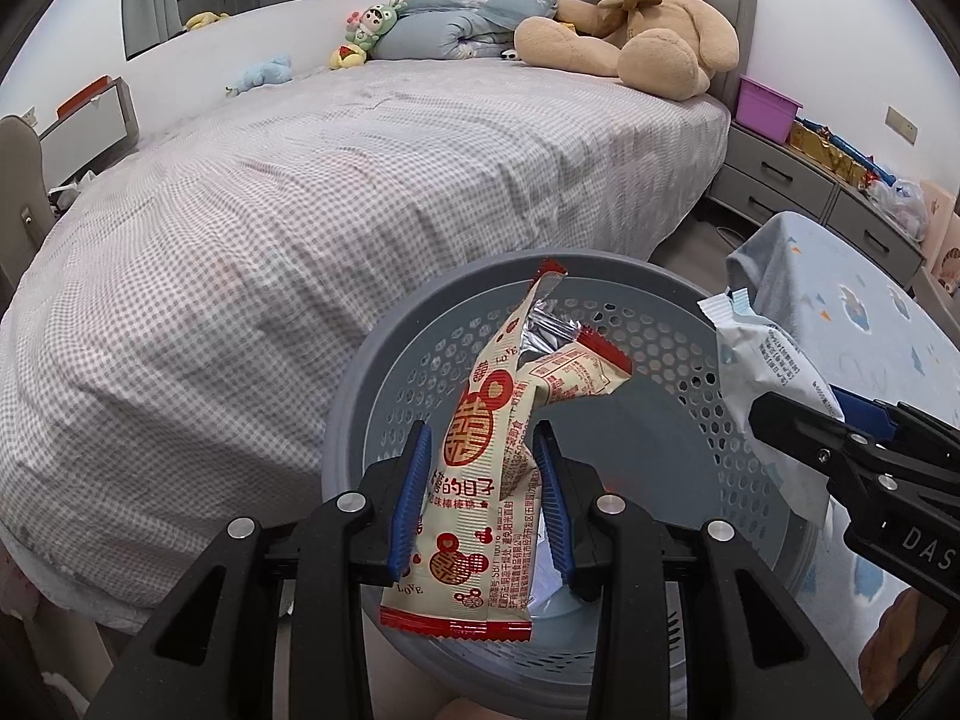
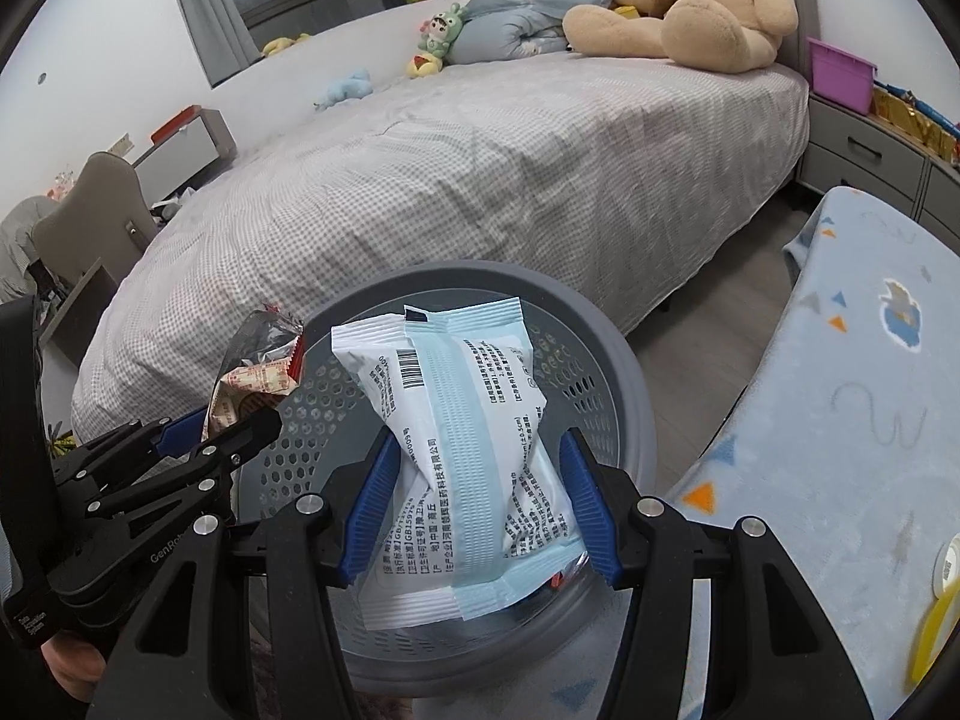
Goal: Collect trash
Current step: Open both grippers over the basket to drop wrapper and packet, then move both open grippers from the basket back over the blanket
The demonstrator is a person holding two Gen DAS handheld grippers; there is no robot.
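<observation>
My left gripper [image 1: 483, 492] is shut on a cream-and-red snack wrapper [image 1: 480, 468], torn open at the top, held over the grey perforated trash basket [image 1: 384, 354]. My right gripper [image 2: 480, 504] is shut on a white and pale blue packet [image 2: 462, 450] with printed text, held above the same basket [image 2: 618, 372]. In the left wrist view the right gripper [image 1: 840, 450] and its packet [image 1: 774, 372] show at the right. In the right wrist view the left gripper [image 2: 198, 438] and the wrapper [image 2: 252, 384] show at the left.
A bed with a checked sheet [image 1: 360, 180] lies behind the basket, with a large teddy bear [image 1: 642, 18] and small toys at its head. A light blue blanket [image 2: 840, 420] covers a surface on the right. Grey drawers [image 1: 798, 186] stand by the wall.
</observation>
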